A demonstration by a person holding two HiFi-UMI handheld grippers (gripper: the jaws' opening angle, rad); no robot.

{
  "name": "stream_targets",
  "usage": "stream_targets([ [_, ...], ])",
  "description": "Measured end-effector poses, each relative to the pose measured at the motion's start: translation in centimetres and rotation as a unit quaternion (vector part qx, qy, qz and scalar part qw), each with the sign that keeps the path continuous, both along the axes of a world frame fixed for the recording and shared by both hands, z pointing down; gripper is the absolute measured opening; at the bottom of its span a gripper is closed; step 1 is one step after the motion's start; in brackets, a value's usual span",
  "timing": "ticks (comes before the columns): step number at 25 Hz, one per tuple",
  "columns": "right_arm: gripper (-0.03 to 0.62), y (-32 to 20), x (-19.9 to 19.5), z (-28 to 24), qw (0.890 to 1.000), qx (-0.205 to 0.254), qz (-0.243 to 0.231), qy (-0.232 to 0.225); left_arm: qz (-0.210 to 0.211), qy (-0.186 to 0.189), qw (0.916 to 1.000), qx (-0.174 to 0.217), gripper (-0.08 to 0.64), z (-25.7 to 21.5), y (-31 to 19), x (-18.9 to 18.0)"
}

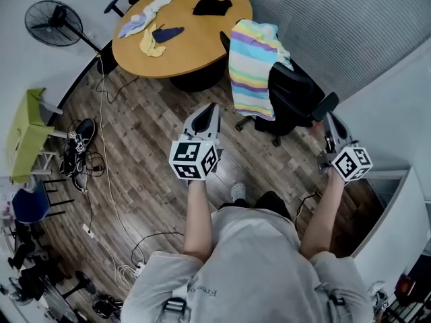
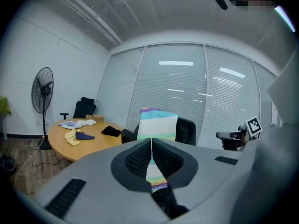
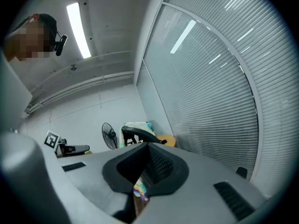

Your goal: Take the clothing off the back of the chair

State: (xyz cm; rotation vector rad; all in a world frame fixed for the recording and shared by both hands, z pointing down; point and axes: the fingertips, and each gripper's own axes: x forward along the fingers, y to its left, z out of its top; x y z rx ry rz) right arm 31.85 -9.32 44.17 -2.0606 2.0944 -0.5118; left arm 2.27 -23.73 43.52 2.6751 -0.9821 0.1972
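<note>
- Wood-plank floor (image 1: 148, 147) fills the room, with a round table (image 1: 202, 46) at the far end and slatted blinds along the wall on the right.
- A black office chair (image 1: 296, 96) stands beside the table, and the striped clothing (image 1: 250, 66) is draped over its back, hanging down on the side that faces the table.
- The left tool (image 1: 210, 106) is held out over the floor with its jaws pressed together and nothing between them.
- It points toward the clothing and is clearly apart from it.
- In the left gripper view the left tool (image 2: 151, 140) lines up with the striped clothing (image 2: 159, 122), which shows straight ahead above the closed tips, and the chair (image 2: 187, 129) is behind it.
- The right tool (image 1: 330, 120) also has its jaws pressed together and holds nothing.
- It sits just beside the chair's armrest, on the side away from the table; whether it touches the armrest cannot be told.
- The chair's body lies between the right tool and the clothing.
- In the right gripper view the right tool (image 3: 148, 146) looks past the chair (image 3: 140, 135), with the clothing (image 3: 138, 125) showing over the top of the chair back.
- Small cloths lie on the table, among them a black one (image 1: 211, 6) and a yellow one (image 1: 149, 44).
- A standing fan (image 1: 52, 22) is at the far left.
</note>
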Motion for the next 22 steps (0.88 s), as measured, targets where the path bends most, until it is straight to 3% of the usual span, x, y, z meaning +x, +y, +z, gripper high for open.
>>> stream_targets([
  [6, 0.023, -1.9, 2.8, -0.2, 1.000, 0.014, 0.005, 0.004, -0.009, -0.014, 0.9998, 0.013, 0.029, 0.1, -0.7, 1.8],
  [13, 0.023, -8.0, 6.4, -0.3, 0.998, 0.032, -0.063, 0.000, -0.067, -0.026, 0.9969, 0.032, 0.029, -0.2, -2.6, 4.3],
  [17, 0.023, -12.3, 7.4, -0.9, 0.989, 0.037, -0.146, -0.009, -0.092, -0.035, 0.9944, 0.038, 0.031, -1.1, -4.2, 6.5],
  [22, 0.023, -17.8, 5.7, -1.7, 0.959, 0.037, -0.279, 0.004, -0.115, -0.029, 0.9924, 0.033, 0.034, -1.3, -5.8, 8.4],
])
